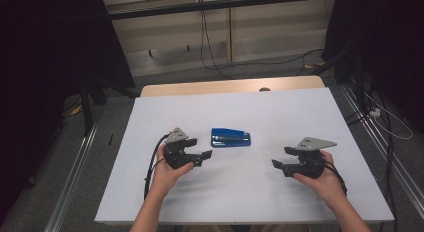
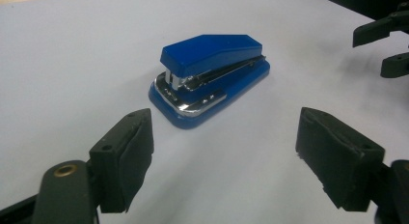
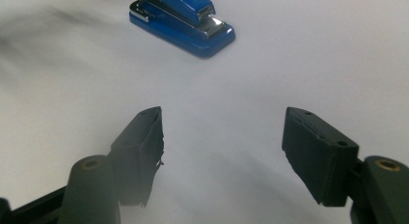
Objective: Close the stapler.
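We take this for a lab or recording room. Our white tabletop (image 1: pixel 300 107) stands on grey carpet (image 1: pixel 260 67), flanked by black curtains (image 1: pixel 45 42) on both sides and metal floor rails (image 1: pixel 380 157). Black cables (image 1: pixel 205 42) hang down the pale panelled wall (image 1: pixel 270 27) and trail across the floor, and a dark bar runs across above the wall.

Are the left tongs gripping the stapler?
No, the left tongs stand open and empty, with the blue stapler lying apart beyond them.
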Available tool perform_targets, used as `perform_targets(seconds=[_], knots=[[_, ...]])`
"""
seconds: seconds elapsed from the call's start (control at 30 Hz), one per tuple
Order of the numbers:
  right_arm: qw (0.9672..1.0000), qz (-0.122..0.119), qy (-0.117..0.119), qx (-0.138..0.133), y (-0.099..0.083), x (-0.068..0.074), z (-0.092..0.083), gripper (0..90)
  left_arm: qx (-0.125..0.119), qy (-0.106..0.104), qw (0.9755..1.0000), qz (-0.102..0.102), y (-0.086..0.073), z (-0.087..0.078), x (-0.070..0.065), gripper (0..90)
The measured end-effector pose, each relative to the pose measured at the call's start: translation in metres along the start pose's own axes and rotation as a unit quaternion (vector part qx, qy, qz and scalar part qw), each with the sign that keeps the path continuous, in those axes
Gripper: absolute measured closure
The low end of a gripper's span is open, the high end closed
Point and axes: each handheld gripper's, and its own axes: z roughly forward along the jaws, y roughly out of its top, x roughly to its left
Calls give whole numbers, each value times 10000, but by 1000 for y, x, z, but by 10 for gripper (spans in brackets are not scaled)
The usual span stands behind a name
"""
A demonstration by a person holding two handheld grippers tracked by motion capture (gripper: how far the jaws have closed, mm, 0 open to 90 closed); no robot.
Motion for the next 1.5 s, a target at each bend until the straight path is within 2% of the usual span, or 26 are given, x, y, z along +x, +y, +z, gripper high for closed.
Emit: perform_targets(seconds=[0.33,0.73,0.9,1.5], knots=[[10000,-6,-65,-46,-10,1,-14,278,22,73,10000,-16,-6,-16,2,160],[10000,14,-94,-18,-18,3,-24,253,7,115,9999,14,-14,-32,4,148],[9999,55,-110,-36,-18,2,-25,250,46,153,9999,3,-18,-37,5,139],[10000,-38,-42,-56,-19,8,-26,222,79,176,9998,10,-31,-55,9,106]])
